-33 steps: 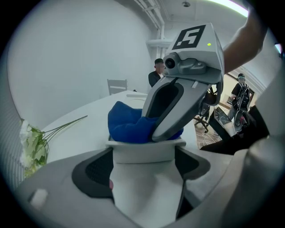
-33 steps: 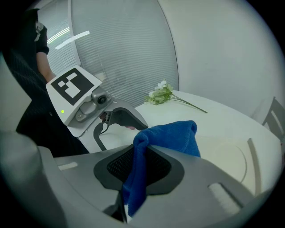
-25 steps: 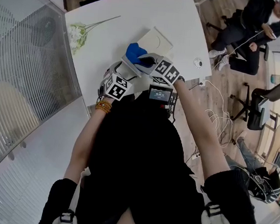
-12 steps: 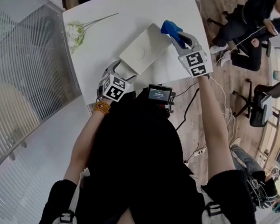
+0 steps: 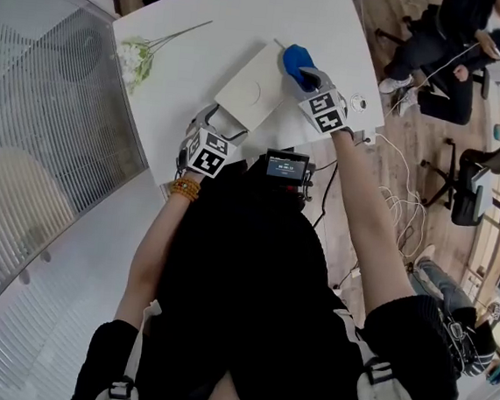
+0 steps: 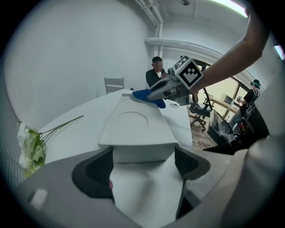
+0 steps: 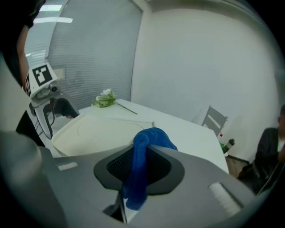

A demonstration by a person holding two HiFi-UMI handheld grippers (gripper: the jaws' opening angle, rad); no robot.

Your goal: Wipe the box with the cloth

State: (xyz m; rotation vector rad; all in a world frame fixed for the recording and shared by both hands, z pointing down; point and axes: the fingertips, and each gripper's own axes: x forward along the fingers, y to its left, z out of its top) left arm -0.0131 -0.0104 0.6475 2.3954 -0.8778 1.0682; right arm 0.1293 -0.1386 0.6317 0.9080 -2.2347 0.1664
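Upper centre on the table (image 5: 205, 23), the left claw (image 5: 225, 118) clamps the white box (image 5: 252, 88) by its near end. The right claw (image 5: 301, 73) pinches the blue cloth (image 5: 294, 60) at the box's upper-right edge. Best to keep the cloth flat and wipe with light, even pressure.

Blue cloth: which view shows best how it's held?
The right gripper view: the cloth hangs pinched between the right gripper's jaws, up close. The head view shows only a small blue patch at the box's far end; the left gripper view, a distant bit beyond the box.
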